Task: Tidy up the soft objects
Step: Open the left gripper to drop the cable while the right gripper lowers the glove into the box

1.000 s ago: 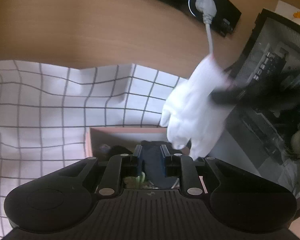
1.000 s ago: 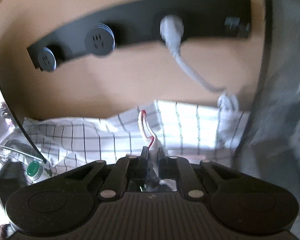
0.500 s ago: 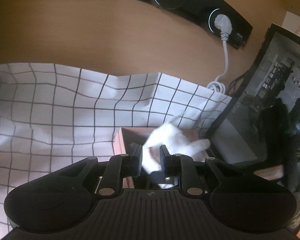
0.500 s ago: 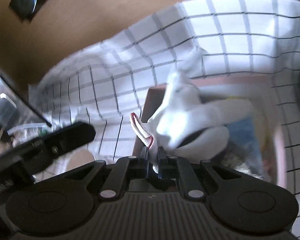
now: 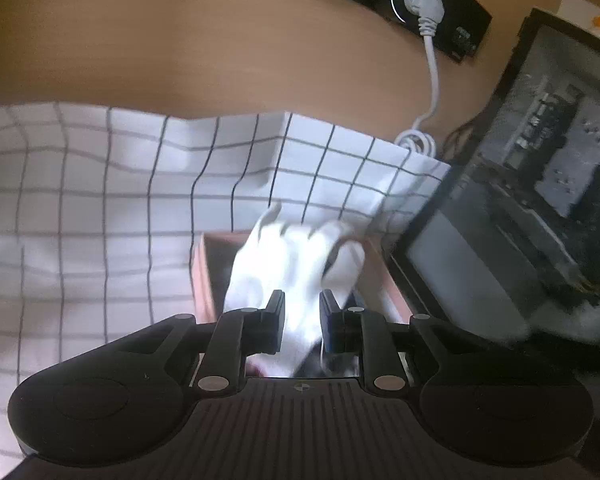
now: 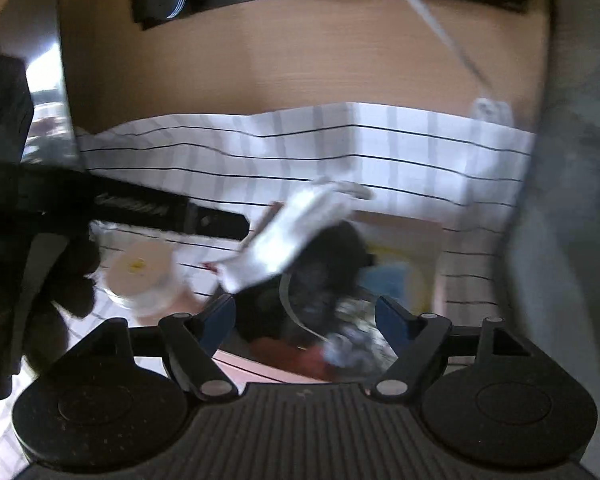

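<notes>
A white glove (image 5: 296, 264) hangs over the pink box (image 5: 201, 268) on the checked cloth. My left gripper (image 5: 302, 312) is narrowly apart with the glove's cuff between its fingers; whether it grips is unclear. In the right wrist view the same glove (image 6: 288, 232) lies slanted over the box's left rim (image 6: 400, 220), free of my right gripper (image 6: 305, 314), which is wide open just in front of the box. The box holds a dark soft item (image 6: 324, 268) and several coloured cloth pieces (image 6: 352, 344). The left gripper's body (image 6: 148, 208) shows at left.
A computer case (image 5: 540, 184) stands right of the box. A socket strip (image 5: 432, 4) with a white plug and cable runs along the wooden wall behind. A round lidded container (image 6: 140, 276) sits on the cloth left of the box.
My right gripper has opened and let go of the glove, which now rests over the box. My left gripper has come down with the glove between its fingers.
</notes>
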A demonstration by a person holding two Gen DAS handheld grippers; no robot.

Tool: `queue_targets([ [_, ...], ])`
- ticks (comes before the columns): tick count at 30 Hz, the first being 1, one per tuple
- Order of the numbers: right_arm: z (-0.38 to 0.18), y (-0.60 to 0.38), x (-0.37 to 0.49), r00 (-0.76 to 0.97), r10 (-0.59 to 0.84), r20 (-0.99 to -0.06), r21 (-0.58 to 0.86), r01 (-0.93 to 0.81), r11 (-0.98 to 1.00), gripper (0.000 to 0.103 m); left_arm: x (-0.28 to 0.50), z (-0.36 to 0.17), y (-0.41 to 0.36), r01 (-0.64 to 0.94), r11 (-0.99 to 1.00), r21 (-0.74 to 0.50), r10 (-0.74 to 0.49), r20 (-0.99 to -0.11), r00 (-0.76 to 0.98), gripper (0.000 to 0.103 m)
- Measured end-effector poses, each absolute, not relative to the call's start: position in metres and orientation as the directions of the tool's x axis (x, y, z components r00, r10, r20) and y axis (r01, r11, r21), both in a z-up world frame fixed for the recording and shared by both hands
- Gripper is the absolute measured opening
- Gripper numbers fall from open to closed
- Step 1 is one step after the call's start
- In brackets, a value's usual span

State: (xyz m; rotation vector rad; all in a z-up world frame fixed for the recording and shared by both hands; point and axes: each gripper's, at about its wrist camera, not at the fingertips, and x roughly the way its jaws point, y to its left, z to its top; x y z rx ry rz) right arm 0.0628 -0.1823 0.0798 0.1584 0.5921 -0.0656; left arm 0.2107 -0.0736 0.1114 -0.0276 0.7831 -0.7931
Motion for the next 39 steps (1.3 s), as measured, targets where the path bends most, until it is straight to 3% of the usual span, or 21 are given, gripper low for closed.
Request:
queue_targets([
  [5, 0.070, -0.196, 0.027, 0.823, -0.051, -0.566, 0.147, 0.161, 0.976, 0.077, 0.234, 0.094, -0.106, 0.544, 0.794, -0.272, -0.560, -0.677, 0.479, 0.020],
  [12, 0.063, -0.211, 0.011, 0.821, -0.129, -0.556, 0.123, 0.234, 0.964, 0.077, 0.213, 0.095, -0.134, 0.657, 0.631, -0.412, -0.721, -0.625, 0.300, 0.021],
  [18, 0.076, -0.221, 0.022, 0.852, -0.164, -0.498, 0.143, 0.267, 0.953, 0.077, 0.211, 0.087, -0.111, 0.580, 0.703, -0.411, -0.665, -0.671, 0.329, 0.021],
  [20, 0.082, -0.234, 0.033, 0.857, -0.141, -0.495, 0.194, 0.267, 0.944, 0.075, 0.210, 0.087, -0.106, 0.585, 0.714, -0.384, -0.648, -0.679, 0.346, 0.021],
  [24, 0.089, -0.252, 0.067, 0.850, -0.018, -0.527, 0.328, 0.223, 0.918, 0.057, 0.205, 0.090, -0.105, 0.611, 0.720, -0.329, -0.623, -0.694, 0.361, 0.022],
  [34, 0.057, -0.259, 0.170, 0.729, 0.158, -0.666, 0.429, 0.201, 0.881, 0.057, 0.193, 0.082, -0.106, 0.635, 0.744, -0.210, -0.551, -0.730, 0.405, 0.021],
  [39, 0.056, -0.258, 0.199, 0.702, 0.134, -0.699, 0.391, 0.219, 0.894, 0.056, 0.190, 0.068, -0.113, 0.655, 0.728, -0.204, -0.538, -0.762, 0.360, 0.021],
])
